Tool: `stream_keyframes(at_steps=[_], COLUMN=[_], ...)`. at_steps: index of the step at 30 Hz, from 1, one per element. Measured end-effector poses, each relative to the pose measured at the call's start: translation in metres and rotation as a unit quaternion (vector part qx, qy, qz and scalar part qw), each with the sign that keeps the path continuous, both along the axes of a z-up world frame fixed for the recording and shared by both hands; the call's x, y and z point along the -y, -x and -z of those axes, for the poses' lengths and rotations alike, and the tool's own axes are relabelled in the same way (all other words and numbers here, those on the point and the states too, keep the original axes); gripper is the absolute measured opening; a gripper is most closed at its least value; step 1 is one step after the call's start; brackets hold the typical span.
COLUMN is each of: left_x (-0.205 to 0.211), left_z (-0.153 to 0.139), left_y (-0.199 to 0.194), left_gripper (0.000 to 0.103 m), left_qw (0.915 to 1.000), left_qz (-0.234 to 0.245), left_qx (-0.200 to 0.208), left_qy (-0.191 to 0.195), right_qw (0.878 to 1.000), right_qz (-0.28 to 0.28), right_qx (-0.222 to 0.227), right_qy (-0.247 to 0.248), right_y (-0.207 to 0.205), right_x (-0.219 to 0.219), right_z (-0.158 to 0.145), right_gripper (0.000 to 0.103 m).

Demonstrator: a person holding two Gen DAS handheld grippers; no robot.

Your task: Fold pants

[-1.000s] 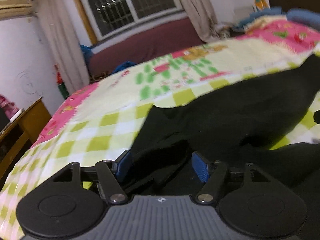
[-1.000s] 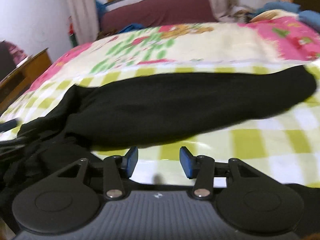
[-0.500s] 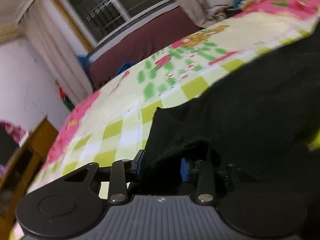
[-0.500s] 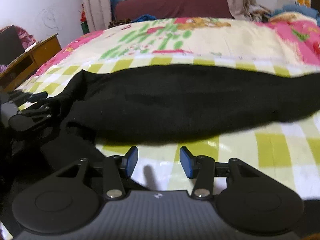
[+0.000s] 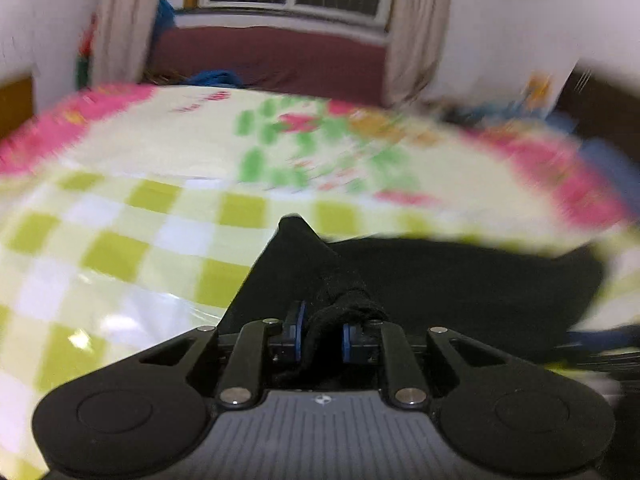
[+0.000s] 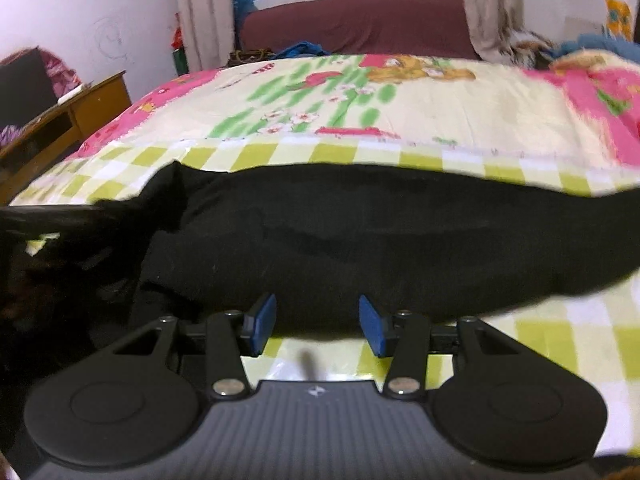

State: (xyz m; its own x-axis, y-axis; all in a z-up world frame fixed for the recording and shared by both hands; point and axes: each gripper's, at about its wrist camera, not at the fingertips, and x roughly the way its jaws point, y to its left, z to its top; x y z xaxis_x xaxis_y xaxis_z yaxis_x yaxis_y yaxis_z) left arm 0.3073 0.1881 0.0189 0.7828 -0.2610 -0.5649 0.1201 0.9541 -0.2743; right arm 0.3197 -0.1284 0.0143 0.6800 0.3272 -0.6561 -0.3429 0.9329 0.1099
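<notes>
Black pants lie across a bed with a green-checked and pink floral cover. My left gripper is shut on a bunched edge of the pants and holds it lifted, so the cloth peaks in front of the fingers. My right gripper is open and empty, just short of the near edge of the long pant leg, with bed cover showing between its fingers. The left gripper shows as a dark blurred shape at the left edge of the right wrist view.
A wooden desk stands to the left of the bed. A maroon sofa sits under the window at the far side, with curtains on both sides. Blue clothes are piled at the bed's far right.
My left gripper has closed on the pants edge and lifted it, swinging its view toward the window. My right gripper has stayed open and moved closer to the pant leg.
</notes>
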Motion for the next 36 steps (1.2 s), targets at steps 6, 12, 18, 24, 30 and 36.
stream_keyframes(at_steps=[6, 12, 18, 24, 30, 36], left_x=[-0.046, -0.083, -0.090, -0.003, 0.101, 0.147], left_z=[-0.048, -0.084, -0.063, -0.042, -0.008, 0.032], left_y=[0.091, 0.185, 0.216, 0.193, 0.171, 0.158], left_gripper=[0.030, 0.030, 0.030, 0.037, 0.043, 0.044], left_qw=[0.9895, 0.9896, 0.9944, 0.9931, 0.9514, 0.8869], left_qz=[0.039, 0.043, 0.007, 0.070, 0.123, 0.127], left_qx=[0.043, 0.066, 0.030, 0.034, 0.071, 0.089], left_qy=[0.132, 0.120, 0.101, -0.088, -0.273, -0.435], right_qw=[0.998, 0.956, 0.942, 0.972, 0.935, 0.933], right_qz=[-0.038, -0.139, -0.173, -0.137, -0.195, -0.222], right_qx=[0.033, 0.146, 0.140, 0.069, 0.123, 0.128], right_qy=[0.037, 0.211, 0.250, 0.181, 0.271, 0.254], right_y=[-0.016, -0.004, 0.015, -0.003, -0.014, -0.017], right_x=[-0.003, -0.026, -0.035, -0.039, -0.055, -0.058], right_z=[-0.012, -0.018, -0.022, -0.022, 0.000, 0.013], right_gripper=[0.048, 0.071, 0.071, 0.070, 0.070, 0.070])
